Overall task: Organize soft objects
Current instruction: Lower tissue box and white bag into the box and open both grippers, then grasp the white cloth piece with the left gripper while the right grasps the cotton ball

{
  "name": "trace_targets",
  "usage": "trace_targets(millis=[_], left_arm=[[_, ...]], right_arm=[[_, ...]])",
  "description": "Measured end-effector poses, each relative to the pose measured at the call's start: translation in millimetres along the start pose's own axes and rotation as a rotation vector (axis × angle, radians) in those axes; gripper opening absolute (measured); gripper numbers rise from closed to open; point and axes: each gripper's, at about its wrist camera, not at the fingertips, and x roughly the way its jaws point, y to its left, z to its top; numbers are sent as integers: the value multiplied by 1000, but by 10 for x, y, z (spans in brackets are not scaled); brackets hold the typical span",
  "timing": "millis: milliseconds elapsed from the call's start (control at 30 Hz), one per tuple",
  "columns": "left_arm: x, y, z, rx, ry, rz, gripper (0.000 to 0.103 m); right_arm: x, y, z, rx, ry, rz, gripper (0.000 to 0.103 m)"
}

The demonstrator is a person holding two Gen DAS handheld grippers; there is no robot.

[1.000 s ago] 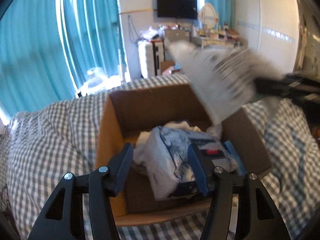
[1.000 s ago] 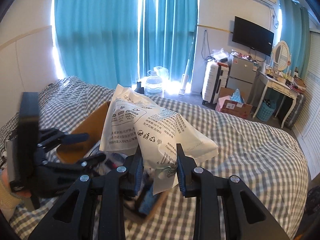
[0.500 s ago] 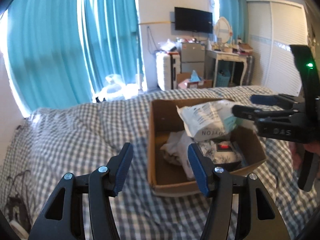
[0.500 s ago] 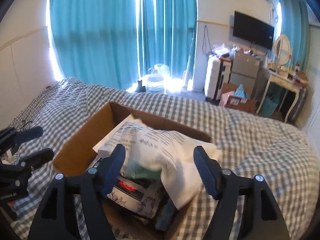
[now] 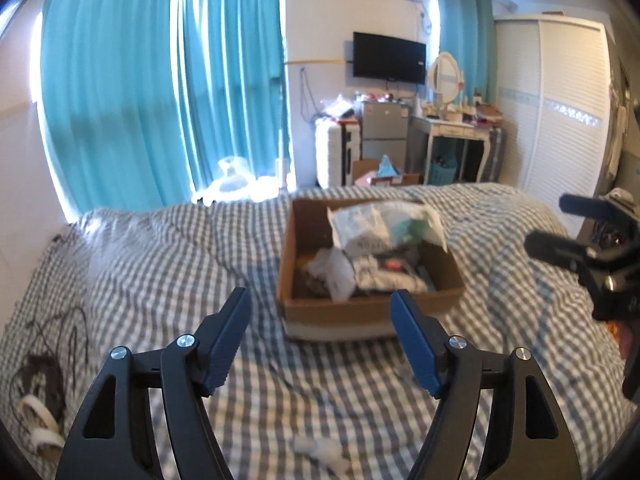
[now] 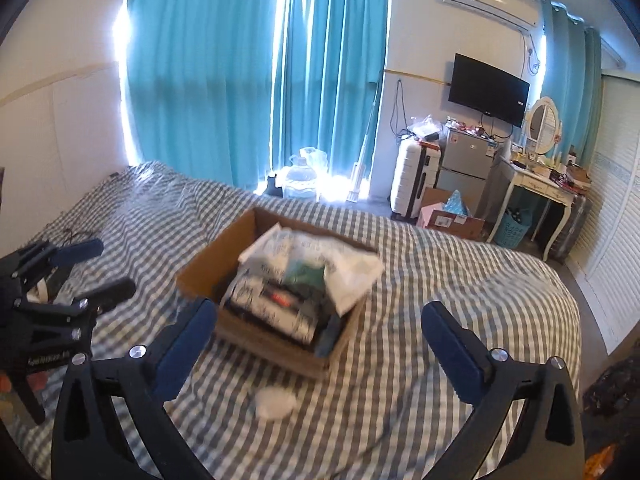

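**Last packet is lying in the box, both tools are pulling away**

The white printed packet (image 6: 316, 258) is now lying on top of the pile inside the cardboard box (image 6: 208, 258), with one corner hanging a little over the right wall of the box. A second ago the right gripper (image 6: 320, 334) was squeezing this packet above the box; half a second ago its fingers were already spreading around it. Now they are standing wide apart and holding nothing, and the box is looking smaller in the right wrist view, so this tool is moving back from it.

Under the packet I am seeing other soft packs: a flower-printed one with a red label (image 5: 390, 270) and a crumpled white thing (image 5: 334, 274) near the left wall. The box is quite full.

The left gripper (image 5: 320, 338) is also standing wide and empty. A second ago it was right at the front edge of the box; now it is hovering well apart from it, above the checked bedcover (image 5: 160, 264).

Outside the box, one small white fluffy piece (image 6: 275, 402) is lying on the bedcover just in front of it, between the tools and the box. I cannot tell what it is exactly. If it belongs to the soft things, it is, I think, the only piece left to collect; otherwise the organizing is looking nearly finished.
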Motion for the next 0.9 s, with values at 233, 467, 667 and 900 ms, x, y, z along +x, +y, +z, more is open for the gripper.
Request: trace_targets(millis=[233, 467, 667, 900], left_arm=[[213, -21, -604, -8, 98, 24, 73], [550, 66, -1141, -49, 212, 70, 73], [665, -1, -1275, -31, 270, 36, 71], [795, -49, -1391, -15, 354, -5, 68]], right_arm=[[25, 67, -672, 73, 76, 4, 103], [303, 52, -1270, 124, 116, -34, 103], [490, 31, -1526, 151, 177, -31, 103], [501, -36, -1556, 185, 183, -26, 103]])
